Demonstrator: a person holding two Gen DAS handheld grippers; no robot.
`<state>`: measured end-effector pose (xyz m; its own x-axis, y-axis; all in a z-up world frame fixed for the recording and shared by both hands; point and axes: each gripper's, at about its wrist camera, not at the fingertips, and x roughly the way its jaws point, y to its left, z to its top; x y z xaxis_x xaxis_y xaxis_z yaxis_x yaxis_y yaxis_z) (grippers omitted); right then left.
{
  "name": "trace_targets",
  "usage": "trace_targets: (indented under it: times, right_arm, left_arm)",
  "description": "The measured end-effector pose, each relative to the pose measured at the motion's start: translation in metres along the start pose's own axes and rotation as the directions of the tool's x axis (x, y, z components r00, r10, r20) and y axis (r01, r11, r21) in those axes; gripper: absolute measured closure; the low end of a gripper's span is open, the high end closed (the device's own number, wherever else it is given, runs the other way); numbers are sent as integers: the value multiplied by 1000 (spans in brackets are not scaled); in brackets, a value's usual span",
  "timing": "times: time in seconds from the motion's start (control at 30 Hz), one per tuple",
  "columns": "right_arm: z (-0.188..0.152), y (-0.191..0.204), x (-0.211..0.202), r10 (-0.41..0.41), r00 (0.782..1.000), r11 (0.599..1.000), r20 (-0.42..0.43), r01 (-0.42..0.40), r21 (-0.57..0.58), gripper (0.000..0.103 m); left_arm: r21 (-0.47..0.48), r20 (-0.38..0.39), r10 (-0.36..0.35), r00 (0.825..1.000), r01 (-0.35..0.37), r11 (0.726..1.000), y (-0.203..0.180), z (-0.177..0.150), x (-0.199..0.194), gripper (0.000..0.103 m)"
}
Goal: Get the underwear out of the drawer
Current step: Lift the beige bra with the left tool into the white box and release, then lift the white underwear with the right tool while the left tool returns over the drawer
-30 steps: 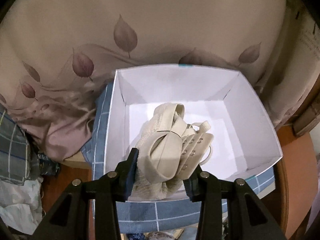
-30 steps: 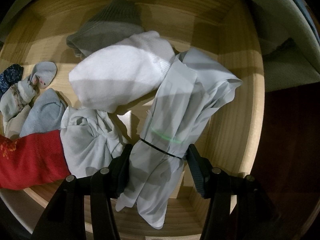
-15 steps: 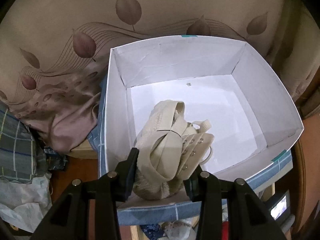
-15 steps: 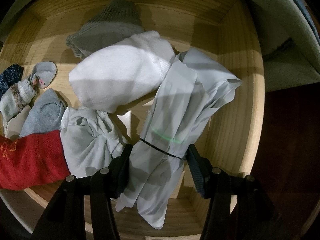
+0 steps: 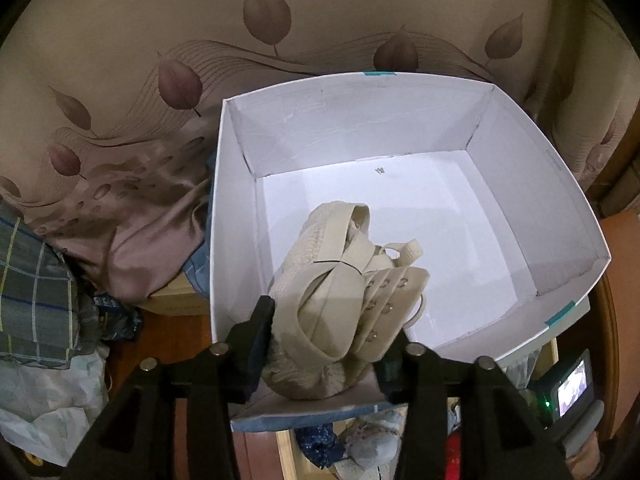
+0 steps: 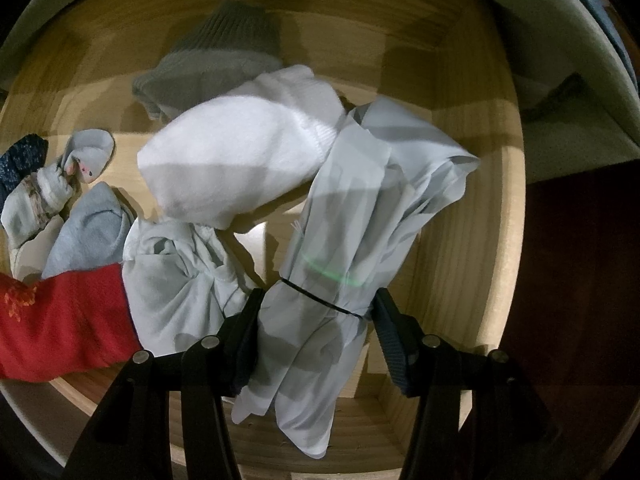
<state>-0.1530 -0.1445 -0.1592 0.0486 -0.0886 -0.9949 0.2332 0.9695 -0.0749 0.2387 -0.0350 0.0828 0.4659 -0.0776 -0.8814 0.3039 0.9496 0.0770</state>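
Left wrist cam: left gripper is over the near edge of a white box, jaws opening w/ a beige bra between them. The left pad looks to be touching the fabric, the right pad looks just clear, so the grip seems to be letting go; hard to call it a firm hold. The bra hangs over the box's near-left corner, partly above the floor of the box, which is otherwise bare. So that's one item out of the drawer and about to be dropped off, by the look of it. Behind the box, leaf-print cloth. Right wrist cam: right gripper points down into the wooden drawer, jaws about mid-width and clamped round a pale grey bundle tied w/ a thin black band. The bundle is pinched at its waist, ends flopping above and below the pads; can't tell if it's lifted off the drawer floor. Plenty left inside: a white sock, a grey sock, another pale garment, a red sock, small socks at far left. Judgement: early-to-mid task, one piece at the box, one gripped, at least one more to go.
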Motion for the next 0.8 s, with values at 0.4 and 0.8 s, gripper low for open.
trace_targets:
  times: [0.4, 0.8]
  right_arm:
    - [-3, -10, -10, 36, 998, 998, 45, -38, 41, 59]
    - [-5, -38, -23, 124, 989, 986, 85, -132, 100, 69]
  left_arm:
    - [-92, 76, -75, 994, 82, 992, 3, 8, -30, 47]
    - [-17, 106, -92, 990, 94, 995, -1, -36, -80, 47]
